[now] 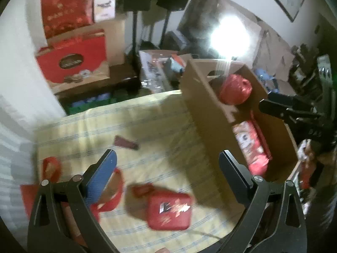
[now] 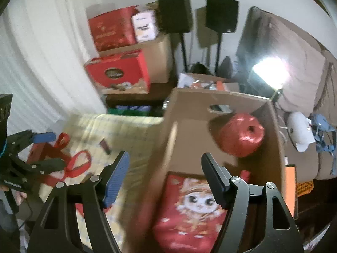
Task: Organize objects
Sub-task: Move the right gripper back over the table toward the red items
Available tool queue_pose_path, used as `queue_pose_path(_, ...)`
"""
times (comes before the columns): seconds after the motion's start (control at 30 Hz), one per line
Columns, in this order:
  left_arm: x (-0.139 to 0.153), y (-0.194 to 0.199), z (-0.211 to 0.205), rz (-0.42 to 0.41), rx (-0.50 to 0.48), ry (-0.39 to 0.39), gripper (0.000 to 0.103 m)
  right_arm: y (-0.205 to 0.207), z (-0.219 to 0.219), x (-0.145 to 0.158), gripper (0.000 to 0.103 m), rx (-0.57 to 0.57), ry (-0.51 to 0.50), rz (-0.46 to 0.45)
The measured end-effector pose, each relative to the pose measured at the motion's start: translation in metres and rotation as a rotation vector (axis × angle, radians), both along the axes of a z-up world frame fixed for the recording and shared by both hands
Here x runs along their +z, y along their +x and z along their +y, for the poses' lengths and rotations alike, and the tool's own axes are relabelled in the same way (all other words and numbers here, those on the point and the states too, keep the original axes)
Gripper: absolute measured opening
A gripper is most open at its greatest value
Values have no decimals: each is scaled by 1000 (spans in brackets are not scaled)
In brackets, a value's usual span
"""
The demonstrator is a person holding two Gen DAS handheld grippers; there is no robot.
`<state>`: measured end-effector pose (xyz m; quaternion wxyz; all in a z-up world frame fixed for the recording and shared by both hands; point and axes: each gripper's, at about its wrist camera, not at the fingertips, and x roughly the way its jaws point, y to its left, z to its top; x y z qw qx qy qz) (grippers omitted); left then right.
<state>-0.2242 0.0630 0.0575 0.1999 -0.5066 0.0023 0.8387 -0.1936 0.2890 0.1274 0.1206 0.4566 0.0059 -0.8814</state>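
Both grippers tilt downward, jaws spread and holding nothing. The left gripper hangs over the cloth above a red packet; the right gripper hangs over the box, where a red bag lies near and a red ball far.

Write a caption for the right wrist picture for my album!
Open right gripper above a cardboard box holding a red twine ball and a red cartoon-cat packet.
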Motion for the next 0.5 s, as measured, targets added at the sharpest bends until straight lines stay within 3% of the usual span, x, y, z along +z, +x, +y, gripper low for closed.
queue_pose_path(0.5,-34,44,-62,-42,87,-23,96,25,-76,-39,73,108,-34,-69)
